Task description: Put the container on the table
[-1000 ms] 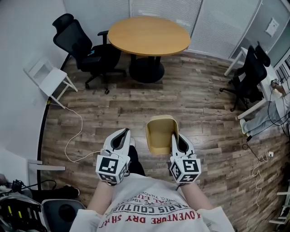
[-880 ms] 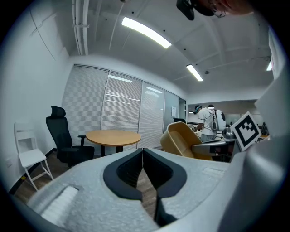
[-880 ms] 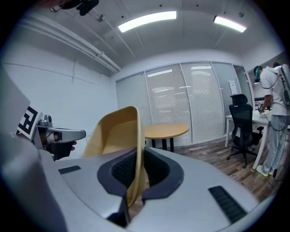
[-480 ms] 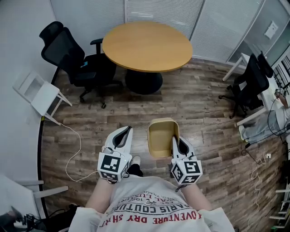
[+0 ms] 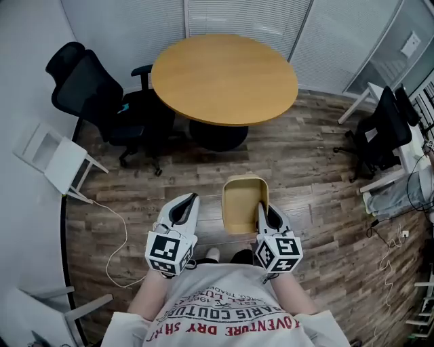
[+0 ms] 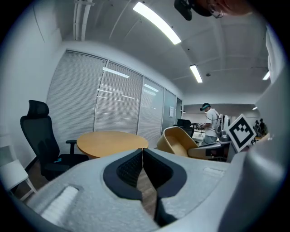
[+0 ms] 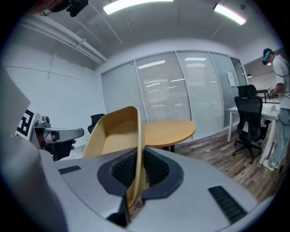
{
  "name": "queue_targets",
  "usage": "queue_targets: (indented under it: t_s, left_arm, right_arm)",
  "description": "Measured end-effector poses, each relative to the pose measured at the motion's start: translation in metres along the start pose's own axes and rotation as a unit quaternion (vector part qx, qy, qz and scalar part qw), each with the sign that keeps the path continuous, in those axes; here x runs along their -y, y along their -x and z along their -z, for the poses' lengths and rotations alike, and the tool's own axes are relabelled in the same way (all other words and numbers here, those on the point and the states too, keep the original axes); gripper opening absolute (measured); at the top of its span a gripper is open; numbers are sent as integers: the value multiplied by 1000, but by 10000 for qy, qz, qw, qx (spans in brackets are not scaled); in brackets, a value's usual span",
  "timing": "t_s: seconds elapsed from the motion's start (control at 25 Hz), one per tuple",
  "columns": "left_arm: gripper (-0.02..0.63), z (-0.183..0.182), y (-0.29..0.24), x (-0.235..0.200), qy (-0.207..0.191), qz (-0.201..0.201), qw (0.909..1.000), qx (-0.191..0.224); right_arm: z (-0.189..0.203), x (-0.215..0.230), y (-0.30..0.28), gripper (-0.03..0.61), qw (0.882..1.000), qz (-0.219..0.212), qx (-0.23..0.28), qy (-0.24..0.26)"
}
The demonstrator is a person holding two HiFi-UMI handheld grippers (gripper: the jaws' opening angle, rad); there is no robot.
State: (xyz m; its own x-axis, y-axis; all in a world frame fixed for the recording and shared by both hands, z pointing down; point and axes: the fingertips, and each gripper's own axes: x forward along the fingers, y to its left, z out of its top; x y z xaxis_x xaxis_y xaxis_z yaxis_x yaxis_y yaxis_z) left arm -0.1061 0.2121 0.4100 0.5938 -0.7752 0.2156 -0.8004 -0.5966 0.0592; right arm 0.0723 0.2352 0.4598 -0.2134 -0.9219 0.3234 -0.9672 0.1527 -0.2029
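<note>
Right gripper (image 5: pixel 261 207) pinches the container (image 5: pixel 243 203) by its right wall; in the right gripper view its dark pads (image 7: pixel 156 168) press on either face of that thin wall, which stands edge-on between them. The container is a tan, round-cornered tub with nothing inside. It is held in the air over the floor (image 5: pixel 305 156), its opening facing up toward the head camera. It hangs just in front of the person and short of the table (image 5: pixel 224 78), not on it.

The left gripper (image 5: pixel 192 198) is level with the right one, just left of the container and apart from it. Its jaws are pressed together with nothing between them.

The table is round, with a bare light-wood top on a dark central foot. The floor is grey-brown wood plank, and a thin white cable (image 5: pixel 115 230) loops across it at the left.

A black office chair (image 5: pixel 95 88) stands against the table's left side. A white chair (image 5: pixel 57 159) sits further left, near the wall. Closed white blinds (image 5: pixel 244 17) run behind the table. At the right edge another black chair (image 5: pixel 383 132) stands by a white desk (image 5: pixel 390 179). The right gripper view shows a person (image 7: pixel 281 90) standing there.
</note>
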Motion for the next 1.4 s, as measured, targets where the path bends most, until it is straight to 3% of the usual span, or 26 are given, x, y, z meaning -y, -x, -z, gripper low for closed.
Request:
queue_targets:
  t_s: [0.36,0.96,1.2,1.4]
  left_arm:
    - [12,-14,-82,-50,28,-408,9992,35]
    - [12,-75,-296,-111,115,-1322,9911,137]
    - [12,-76,-342,-120,-47,-1311,9913,-128]
    - [12,-78,-374,-156,-114,-1386,9900,-230]
  right_arm:
    - [-31,38,-104,29,9995,-232,-163,-101]
    - [-149,137,-317,29,9910,-1280,-256,277]
    - [-160,165,-362,29,9904,-1322,-364,171]
    - [-169,176,-403,29,9917,-1218,-385,139]
